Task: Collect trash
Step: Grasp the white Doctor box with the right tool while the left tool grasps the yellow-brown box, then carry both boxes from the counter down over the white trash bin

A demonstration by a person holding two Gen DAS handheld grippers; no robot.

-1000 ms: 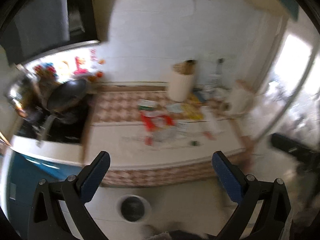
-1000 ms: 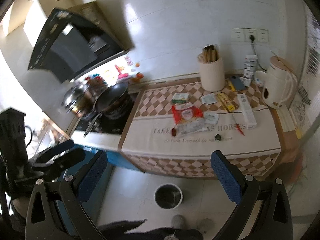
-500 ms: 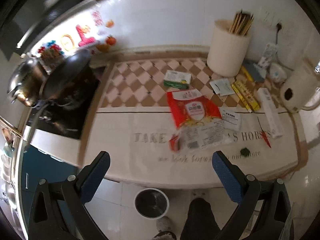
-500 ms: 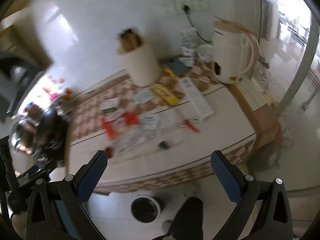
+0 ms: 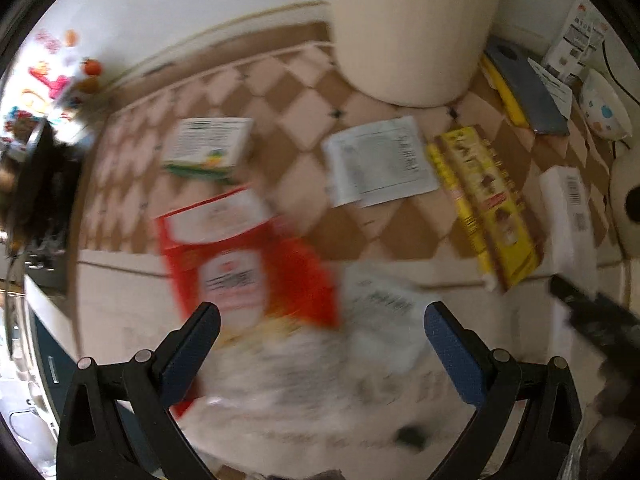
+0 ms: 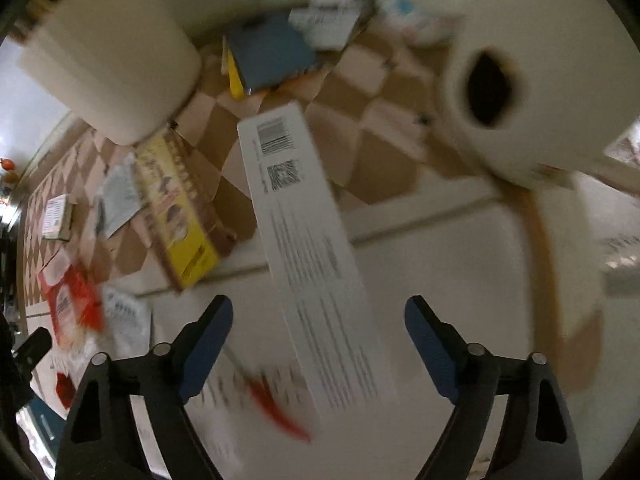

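Observation:
Trash litters the counter cloth (image 5: 120, 320). My left gripper (image 5: 320, 320) points down, open, over a red snack bag (image 5: 240, 264) and a clear wrapper (image 5: 300, 364), touching neither. A white packet (image 5: 380, 308), a green-and-white carton (image 5: 208, 148), a leaflet (image 5: 376, 164) and a yellow box (image 5: 484, 204) lie around. My right gripper (image 6: 318, 320) hovers over a long white box (image 6: 316, 260). Its jaws are closing with the box's near end between them, pads clear of it. A red chilli (image 6: 276, 404) lies beside that box.
A cream utensil holder (image 5: 412, 28) stands at the back and a cream kettle (image 6: 520, 80) at the right. A blue-grey flat item (image 6: 272, 52) and a small bowl (image 5: 604, 108) sit near the wall. A black pan (image 5: 36, 184) is far left.
Both grippers have dropped close to the counter and tipped downward. The floor and the bin below have left both views. The right jaws stand a little narrower than before.

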